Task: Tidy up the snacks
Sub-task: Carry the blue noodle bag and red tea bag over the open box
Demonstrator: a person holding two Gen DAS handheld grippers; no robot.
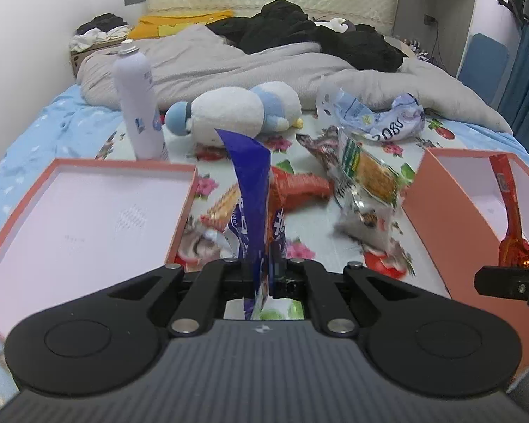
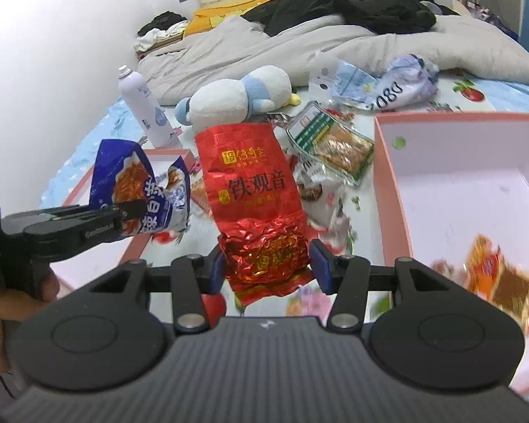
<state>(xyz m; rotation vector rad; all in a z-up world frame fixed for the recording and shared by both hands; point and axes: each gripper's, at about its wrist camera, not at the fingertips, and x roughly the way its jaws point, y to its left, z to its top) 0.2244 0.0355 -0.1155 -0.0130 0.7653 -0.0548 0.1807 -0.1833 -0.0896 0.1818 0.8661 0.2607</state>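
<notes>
My left gripper [image 1: 261, 275] is shut on a blue snack packet [image 1: 252, 204], which stands edge-on in the left wrist view, lifted above the bed. In the right wrist view the same blue packet [image 2: 141, 187] hangs from the left gripper [image 2: 123, 211] at the left. My right gripper [image 2: 268, 268] is shut on a red foil tea packet [image 2: 250, 190], its blue pads [image 2: 321, 268] pressing the crumpled lower part. A salmon box [image 1: 123, 164] lies at the left and another salmon box [image 2: 384, 162] at the right, with an orange snack packet [image 2: 500, 282] inside.
Loose snacks lie between the boxes: a green-and-orange packet [image 1: 366, 172], a red-orange packet [image 1: 299, 187] and a pale blue bag [image 1: 381, 116]. Behind them are a plush toy [image 1: 236, 112], a white spray bottle [image 1: 137, 102], a grey duvet [image 1: 211, 60] and dark clothes.
</notes>
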